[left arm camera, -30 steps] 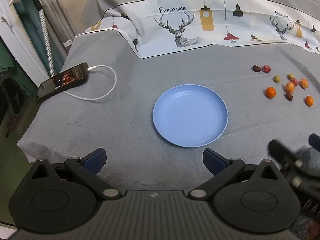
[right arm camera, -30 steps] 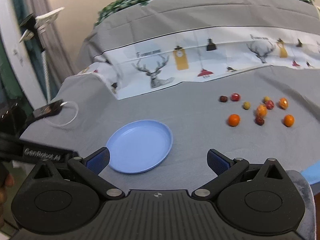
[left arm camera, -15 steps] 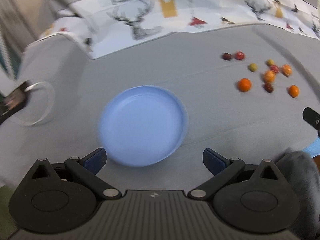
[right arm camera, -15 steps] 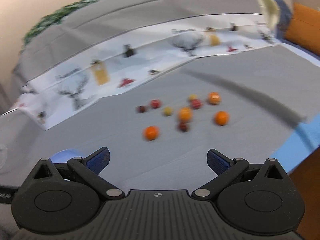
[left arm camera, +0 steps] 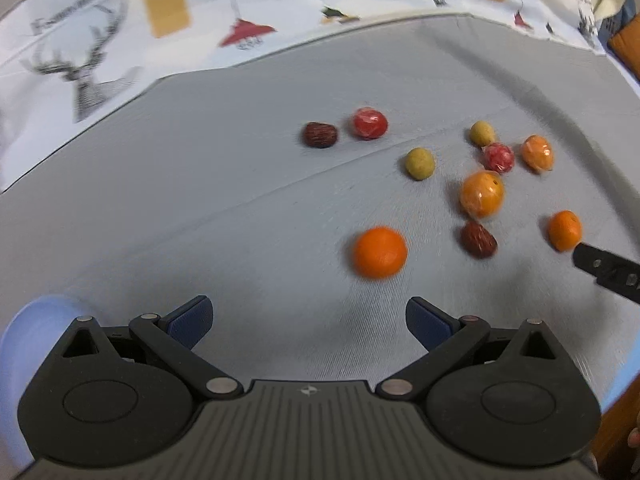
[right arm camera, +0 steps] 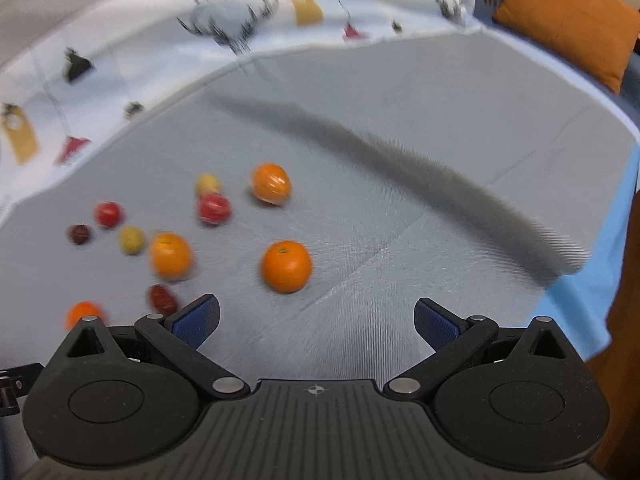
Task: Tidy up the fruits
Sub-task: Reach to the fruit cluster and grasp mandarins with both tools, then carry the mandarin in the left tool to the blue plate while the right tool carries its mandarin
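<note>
The left gripper [left arm camera: 308,318] is hovering over the grey bedspread [left arm camera: 200,200] with its blue-padded fingers spread wide and nothing lying between them. Ahead of it and a little to its right, the nearest orange [left arm camera: 380,252] is sitting on the cloth, apart from the fingertips. Beyond that the other fruits are lying scattered toward the right edge of the bedspread: a dark red date [left arm camera: 478,239], a wrapped orange fruit [left arm camera: 481,194], a small orange [left arm camera: 564,231] just beside the dark tip of the other tool, two yellow-green fruits [left arm camera: 419,164], a wrapped red fruit [left arm camera: 498,157], another wrapped orange one [left arm camera: 538,152], and, further back, a second dark date [left arm camera: 319,135] sitting just beside a red fruit [left arm camera: 370,123]. The rim of the blue plate [left arm camera: 24,340] is showing at the near left corner, behind the left finger mount and well apart from the fruits. The right gripper [right arm camera: 316,318] is likewise standing wide and gripping nothing, and is pointing at an orange [right arm camera: 286,266] lying just ahead, between the lines of its two fingers. The rest of the cluster is lying to its left, blurred. A deer-print sheet [right arm camera: 120,40] is lying along the far edge, and an orange cushion [right arm camera: 568,20] is resting at the far right corner.
</note>
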`<state>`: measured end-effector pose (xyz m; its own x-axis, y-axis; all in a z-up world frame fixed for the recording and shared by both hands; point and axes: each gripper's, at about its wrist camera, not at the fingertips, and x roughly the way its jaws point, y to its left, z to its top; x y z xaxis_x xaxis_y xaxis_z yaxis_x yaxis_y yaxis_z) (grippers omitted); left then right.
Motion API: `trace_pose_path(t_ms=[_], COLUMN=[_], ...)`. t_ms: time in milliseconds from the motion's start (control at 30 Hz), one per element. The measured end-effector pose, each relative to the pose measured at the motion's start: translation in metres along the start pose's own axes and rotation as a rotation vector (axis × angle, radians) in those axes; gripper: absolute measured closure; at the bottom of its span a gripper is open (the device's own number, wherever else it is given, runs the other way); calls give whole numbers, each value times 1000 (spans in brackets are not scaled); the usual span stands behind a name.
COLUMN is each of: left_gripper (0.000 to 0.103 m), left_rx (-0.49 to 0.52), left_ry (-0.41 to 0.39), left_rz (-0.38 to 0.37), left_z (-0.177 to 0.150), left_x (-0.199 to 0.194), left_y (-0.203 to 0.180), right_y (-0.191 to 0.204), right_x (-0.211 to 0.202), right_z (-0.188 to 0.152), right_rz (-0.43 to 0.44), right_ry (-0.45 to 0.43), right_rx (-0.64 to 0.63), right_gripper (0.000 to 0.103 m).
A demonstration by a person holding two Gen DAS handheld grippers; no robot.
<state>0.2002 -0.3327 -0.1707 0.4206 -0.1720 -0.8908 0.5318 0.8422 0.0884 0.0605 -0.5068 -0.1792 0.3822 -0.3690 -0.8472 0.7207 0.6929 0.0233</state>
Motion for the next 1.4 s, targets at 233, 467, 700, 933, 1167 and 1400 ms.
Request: trace_pose_path(t_ms=[233, 467, 700, 933, 1167, 1400], left_gripper=[0, 29, 66, 66, 66, 66], left_rx=[35, -21, 3, -30, -98, -190], left_ry=[54, 25, -23, -88, -178, -239], left_rz=[-19, -65, -97, -103, -70, 2], left_z=[24, 24, 21, 10, -32, -105], left_x=[52, 52, 28, -34, -138, -231], left_y=[-16, -8, -4, 19, 68, 134], right_y=[13, 16, 14, 6, 29, 67], right_x=[55, 48, 34, -28, -130, -226], right_z=[4, 3, 10, 10, -17, -79], right_rz=[-56, -38, 3, 61, 201, 417], right_ry=[-2, -33, -49, -139, -268, -261], right_rx=[-47, -68, -47, -9, -113, -257], right_gripper=[1, 14, 66, 66, 66, 66])
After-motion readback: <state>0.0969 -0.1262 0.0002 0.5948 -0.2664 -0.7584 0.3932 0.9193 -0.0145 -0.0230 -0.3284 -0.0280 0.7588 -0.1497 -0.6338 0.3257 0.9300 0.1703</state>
